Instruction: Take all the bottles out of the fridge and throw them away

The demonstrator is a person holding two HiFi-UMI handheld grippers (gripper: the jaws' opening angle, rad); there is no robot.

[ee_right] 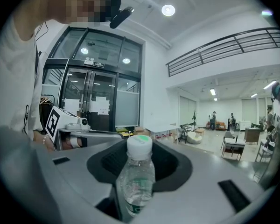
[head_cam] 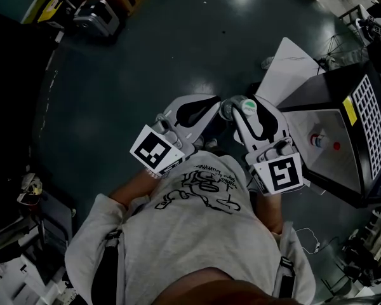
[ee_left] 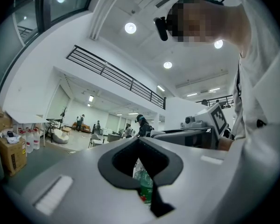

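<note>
— Where is the fridge (head_cam: 330,161)?
— Right of the person (head_cam: 197,246), with a bottle (head_cam: 317,140) inside.
— And before the person?
— The left gripper (head_cam: 217,101) around the left bottle (ee_left: 145,183); beside it, the right gripper (head_cam: 244,105) around the right bottle (ee_right: 137,176).

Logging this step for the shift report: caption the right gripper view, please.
Right claw holds an upright clear bottle with a white cap, glass doors behind.

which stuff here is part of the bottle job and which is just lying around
Job: white-capped bottle in the right gripper; green-label bottle between the jaws of the left gripper; open fridge.
Lying about: cardboard box; grey case; chairs.
</note>
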